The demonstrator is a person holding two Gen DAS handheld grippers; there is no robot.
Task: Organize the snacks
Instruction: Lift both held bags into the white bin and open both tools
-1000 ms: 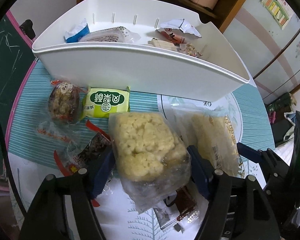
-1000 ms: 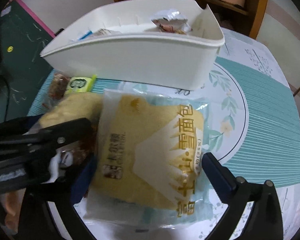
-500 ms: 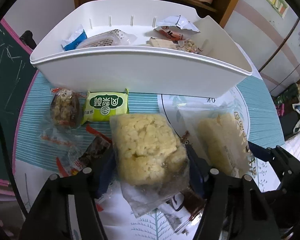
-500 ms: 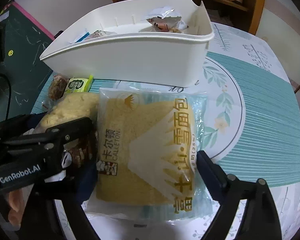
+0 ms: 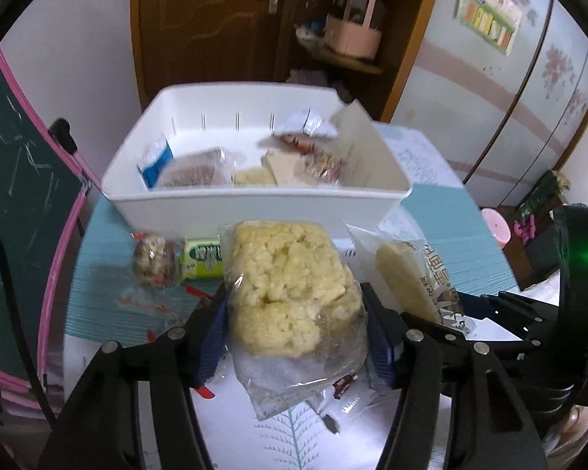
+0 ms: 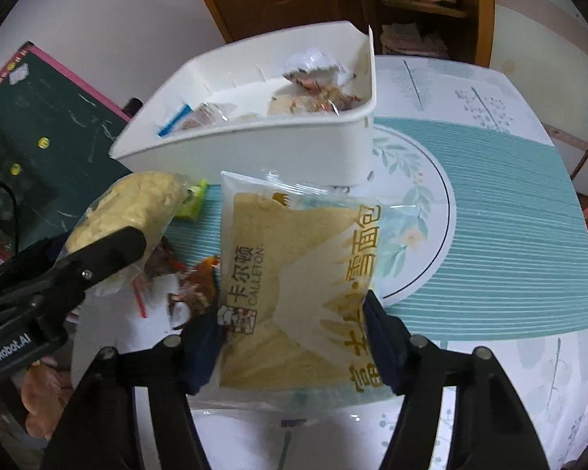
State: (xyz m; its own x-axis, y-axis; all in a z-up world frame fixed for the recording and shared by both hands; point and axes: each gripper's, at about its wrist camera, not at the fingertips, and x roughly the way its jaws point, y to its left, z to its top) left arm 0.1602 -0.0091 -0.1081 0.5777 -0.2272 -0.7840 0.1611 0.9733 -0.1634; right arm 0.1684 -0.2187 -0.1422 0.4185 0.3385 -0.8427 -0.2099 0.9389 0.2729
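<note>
A clear bag of crumbly yellow puffed snack (image 5: pixel 290 274) hangs above the table, and my left gripper (image 5: pixel 294 305) is shut on its lower half. A yellow bread packet (image 6: pixel 302 258) with printed lettering sits between the blue pads of my right gripper (image 6: pixel 290 305). Those jaws are closing and press on both of its sides, with the packet lifted off the cloth. The two grippers stand side by side, the left one's finger (image 6: pixel 98 258) showing in the right wrist view. Beyond them sits the white bin (image 5: pixel 254 203), holding several wrapped snacks.
A green packet (image 5: pixel 202 262) and a round brown snack (image 5: pixel 155 262) lie on the table in front of the bin. Red-brown wrappers (image 6: pixel 192 286) lie under the grippers. The teal striped cloth (image 6: pixel 509 215) stretches to the right. A chalkboard (image 5: pixel 15 180) leans at the left.
Both grippers have risen with their packets, so the bin now sits lower and farther. The right jaws have narrowed onto the bread packet, which was lying flat between wide jaws.
</note>
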